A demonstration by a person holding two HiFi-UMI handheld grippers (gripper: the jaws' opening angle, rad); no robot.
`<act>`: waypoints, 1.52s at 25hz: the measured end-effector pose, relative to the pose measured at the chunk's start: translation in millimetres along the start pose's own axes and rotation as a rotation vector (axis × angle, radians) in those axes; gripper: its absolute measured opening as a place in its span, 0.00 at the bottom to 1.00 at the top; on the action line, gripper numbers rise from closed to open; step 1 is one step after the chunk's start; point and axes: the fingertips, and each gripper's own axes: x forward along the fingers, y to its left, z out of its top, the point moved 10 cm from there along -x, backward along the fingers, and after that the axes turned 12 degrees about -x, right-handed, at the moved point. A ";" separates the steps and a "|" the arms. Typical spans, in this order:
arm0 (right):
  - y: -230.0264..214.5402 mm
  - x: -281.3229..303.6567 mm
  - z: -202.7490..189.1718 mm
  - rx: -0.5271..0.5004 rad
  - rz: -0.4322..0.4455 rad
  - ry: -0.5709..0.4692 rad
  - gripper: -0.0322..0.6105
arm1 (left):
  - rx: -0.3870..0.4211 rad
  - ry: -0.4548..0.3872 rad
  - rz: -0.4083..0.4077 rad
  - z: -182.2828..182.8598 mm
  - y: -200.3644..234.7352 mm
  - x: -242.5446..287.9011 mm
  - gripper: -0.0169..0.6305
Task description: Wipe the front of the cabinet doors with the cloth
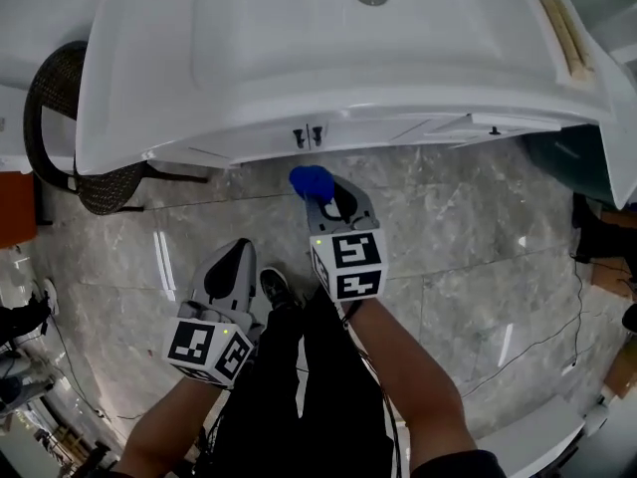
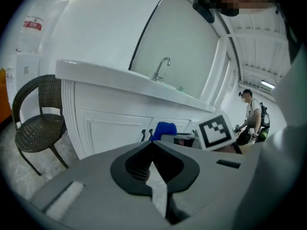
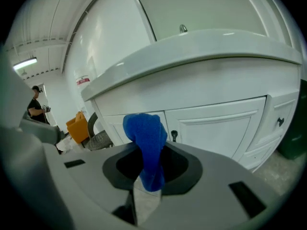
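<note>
Standing in front of the white sink cabinet. Right gripper was clamped on the bunched blue cloth, which stuck up out of the jaws toward the cabinet. In the right gripper view the cloth hung in open air short of the white panelled cabinet doors, touching neither. Left gripper sat lower and farther out from the cabinet, jaws closed tip to tip with nothing between them.

Progress, as I judged it: wiping not begun. The cloth was in hand and aimed, but no door had contact. Both doors flanking the pair of small black handles were left to do, and the narrower panels toward the cabinet's right end if those count. I could not tell clean from dirty on the white fronts.

Surroundings: a dark wicker chair stood just beside the cabinet's left end, close enough to crowd a wipe on that side. A dark green bin sat at the cabinet's right end. Grey marble floor lay bare between me and the doors. The overhanging sink surface shaded the door tops. One person stood well away.
</note>
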 end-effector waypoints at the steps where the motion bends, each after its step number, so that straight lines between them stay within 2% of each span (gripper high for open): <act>1: -5.4 12.5 1.2 0.000 -0.011 0.007 0.17 | 0.000 0.012 -0.008 -5.1 5.1 3.6 0.03; 5: -12.8 38.8 13.2 0.071 -0.026 0.038 0.17 | 0.006 0.048 -0.036 -13.0 21.2 -1.8 0.03; 9: -21.7 58.3 23.4 0.052 -0.015 0.063 0.17 | 0.001 0.038 -0.014 -3.3 36.7 0.6 0.03; 16: -82.7 43.8 11.1 0.030 -0.029 -0.025 0.17 | 0.035 0.020 0.058 -16.3 36.7 49.3 0.03; 20: -135.3 22.8 -4.9 0.004 -0.068 -0.056 0.17 | 0.013 0.024 0.085 -35.2 -3.6 85.5 0.03; 25: -201.3 -7.7 -27.6 0.038 -0.145 -0.064 0.17 | 0.012 0.057 0.006 -53.1 -80.6 131.9 0.03; 29: -238.4 -26.8 -41.2 0.077 -0.210 -0.066 0.17 | -0.006 0.090 -0.045 -69.2 -119.3 162.8 0.03; 34: -260.8 -44.9 -50.6 0.111 -0.283 -0.093 0.17 | -0.019 0.125 -0.073 -85.5 -141.0 180.1 0.03; 38: -264.4 -56.2 -58.0 0.151 -0.411 -0.141 0.17 | -0.021 0.137 -0.065 -88.2 -128.6 173.3 0.03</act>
